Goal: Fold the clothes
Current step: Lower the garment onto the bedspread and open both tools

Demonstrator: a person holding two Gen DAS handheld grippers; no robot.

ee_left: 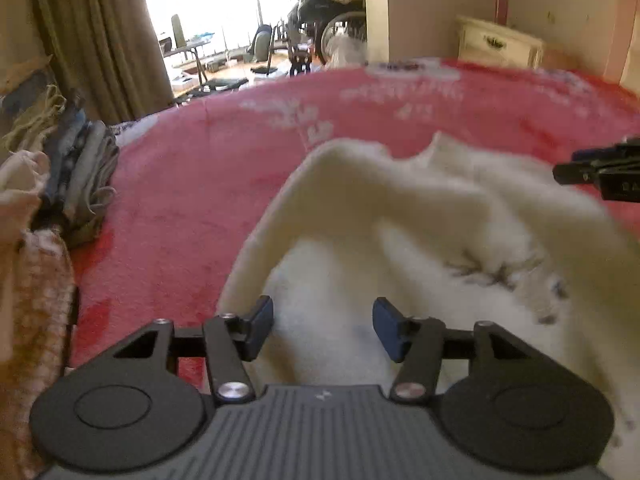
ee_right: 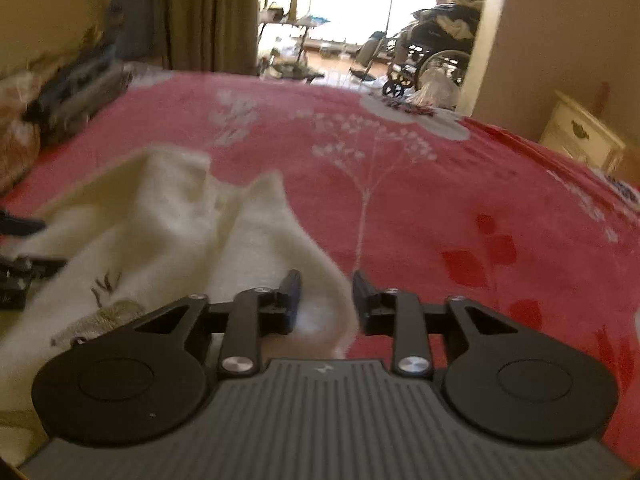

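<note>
Clothing stacked (ee_left: 80, 168) at ten o'clock on the bed (ee_left: 192, 200); cream sweater (ee_left: 400, 216) lies rumpled mid-blanket. Left claw (ee_left: 322, 328) gapes wide over it, right claw (ee_right: 326, 300) parted narrower at its edge, both empty

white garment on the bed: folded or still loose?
Loose. The white garment lies rumpled on the red bedspread, with uneven ridges and no squared edges.
</note>
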